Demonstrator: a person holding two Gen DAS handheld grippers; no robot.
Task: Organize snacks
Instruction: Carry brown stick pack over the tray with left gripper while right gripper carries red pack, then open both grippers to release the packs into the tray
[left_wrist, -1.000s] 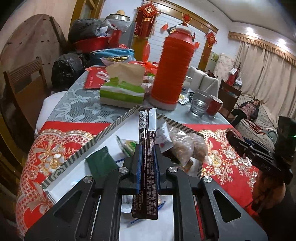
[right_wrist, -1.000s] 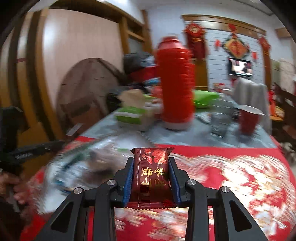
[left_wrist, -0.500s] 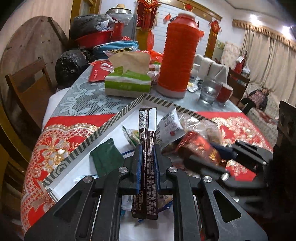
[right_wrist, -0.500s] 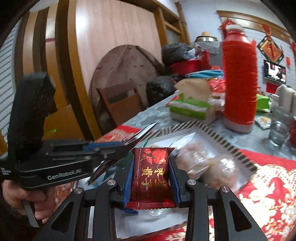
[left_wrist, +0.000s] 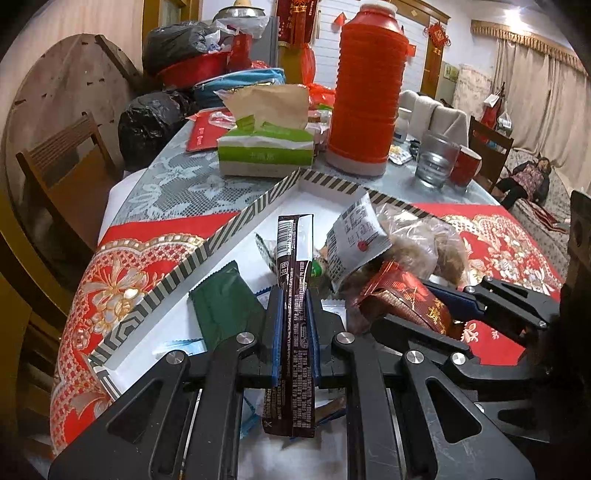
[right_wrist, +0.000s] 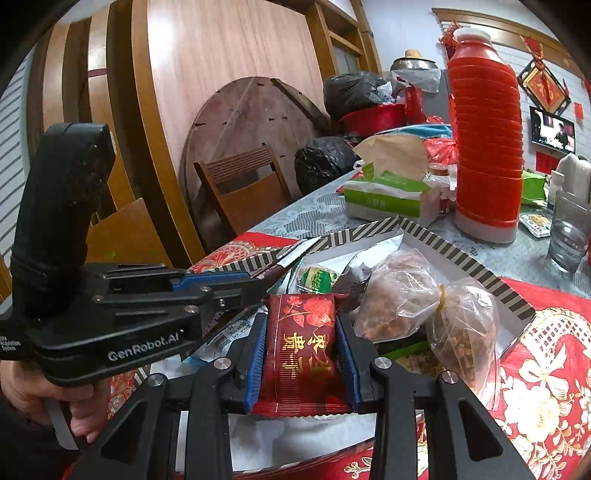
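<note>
While the left gripper (left_wrist: 293, 325) clamps a thin dark-brown snack bar (left_wrist: 293, 295) upright on edge, the right gripper (right_wrist: 301, 354) squeezes a red gold-lettered packet (right_wrist: 301, 350) between its blue pads. Both hover over the near end of the striped-rim tray (left_wrist: 236, 225), where a green sachet (left_wrist: 225, 310) lies by its left rim and bagged nuts (right_wrist: 424, 310) fill its right side.

Black tongs (left_wrist: 293, 332), blue pads (right_wrist: 256, 354)

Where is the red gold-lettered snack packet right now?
Clamped in the right claw, the red packet sits over the striped-rim tray, left of the clear bagged snacks.
</note>
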